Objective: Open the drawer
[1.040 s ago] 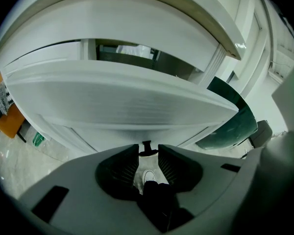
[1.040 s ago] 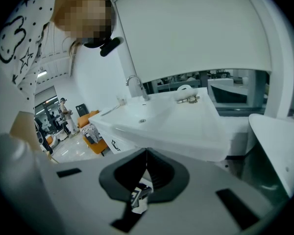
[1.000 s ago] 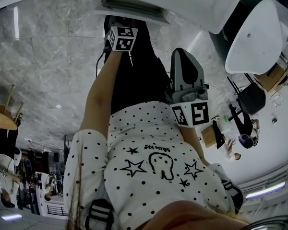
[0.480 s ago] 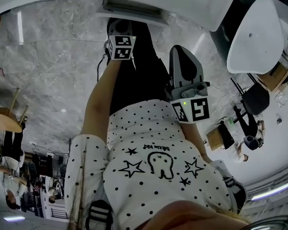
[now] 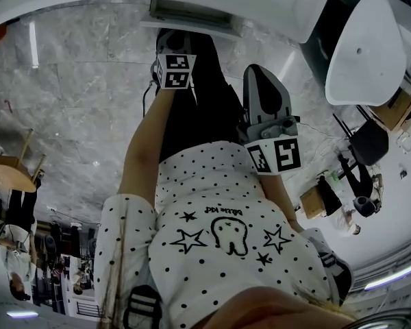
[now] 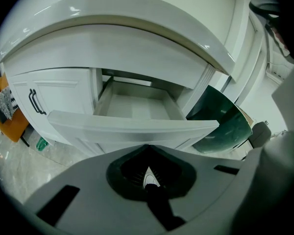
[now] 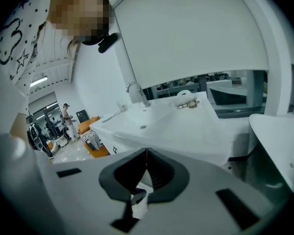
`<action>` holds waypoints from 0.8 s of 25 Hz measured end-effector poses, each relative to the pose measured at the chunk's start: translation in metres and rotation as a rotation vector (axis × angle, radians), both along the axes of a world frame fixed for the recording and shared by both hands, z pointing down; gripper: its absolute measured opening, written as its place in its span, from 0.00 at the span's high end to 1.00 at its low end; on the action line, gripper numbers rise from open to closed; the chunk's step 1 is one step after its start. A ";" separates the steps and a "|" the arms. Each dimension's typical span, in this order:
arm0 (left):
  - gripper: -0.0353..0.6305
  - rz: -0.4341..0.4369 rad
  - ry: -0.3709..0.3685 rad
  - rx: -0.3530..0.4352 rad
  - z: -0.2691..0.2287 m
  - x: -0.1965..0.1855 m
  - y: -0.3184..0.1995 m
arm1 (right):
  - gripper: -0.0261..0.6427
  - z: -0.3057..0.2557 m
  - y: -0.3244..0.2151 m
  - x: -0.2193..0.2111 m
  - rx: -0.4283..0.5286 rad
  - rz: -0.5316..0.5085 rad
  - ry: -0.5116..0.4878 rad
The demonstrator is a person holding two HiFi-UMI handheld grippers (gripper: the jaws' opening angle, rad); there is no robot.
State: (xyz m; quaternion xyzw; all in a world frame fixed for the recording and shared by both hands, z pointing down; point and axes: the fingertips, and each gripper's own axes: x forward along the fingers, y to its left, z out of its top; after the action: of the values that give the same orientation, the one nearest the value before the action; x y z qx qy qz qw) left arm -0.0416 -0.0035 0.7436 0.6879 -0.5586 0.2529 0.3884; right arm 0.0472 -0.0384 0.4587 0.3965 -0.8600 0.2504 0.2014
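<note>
Drawer (image 6: 132, 129) already pulled well out of the white cabinet (image 6: 63, 89), front panel just ahead of the left gripper (image 6: 148, 177); jaws just snapped together on nothing; right gripper (image 7: 146, 176) also pinched closed, empty, facing a sink counter (image 7: 176, 126); could nudge the projecting front back in by drifting forward.

Drawer (image 6: 132, 126): plain white, like cabinet (image 6: 63, 89) around it. Door handle (image 6: 35, 102) left of drawer: black. Low object (image 6: 10, 124) farther left: orange, with black-white pattern on top. Curved panel (image 6: 223, 124) right of drawer: dark green.
</note>
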 end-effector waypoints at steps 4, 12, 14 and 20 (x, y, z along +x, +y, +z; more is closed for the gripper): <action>0.94 -0.003 0.005 -0.002 -0.004 0.000 0.003 | 0.94 -0.001 -0.002 0.000 0.003 0.006 -0.009; 0.94 0.009 -0.003 0.002 -0.025 -0.006 0.005 | 0.94 -0.010 -0.003 -0.003 0.016 0.008 -0.015; 0.94 0.025 -0.006 0.010 -0.028 -0.005 0.002 | 0.94 -0.004 -0.003 0.000 0.019 0.008 -0.008; 0.94 0.014 0.016 0.070 -0.058 -0.006 -0.003 | 0.94 0.000 -0.005 0.009 0.031 0.009 0.029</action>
State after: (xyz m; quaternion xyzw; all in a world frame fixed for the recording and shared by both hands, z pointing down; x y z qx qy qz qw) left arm -0.0474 -0.0066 0.6853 0.7070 -0.5593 0.2304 0.3664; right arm 0.0566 -0.0433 0.4583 0.4067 -0.8591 0.2323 0.2064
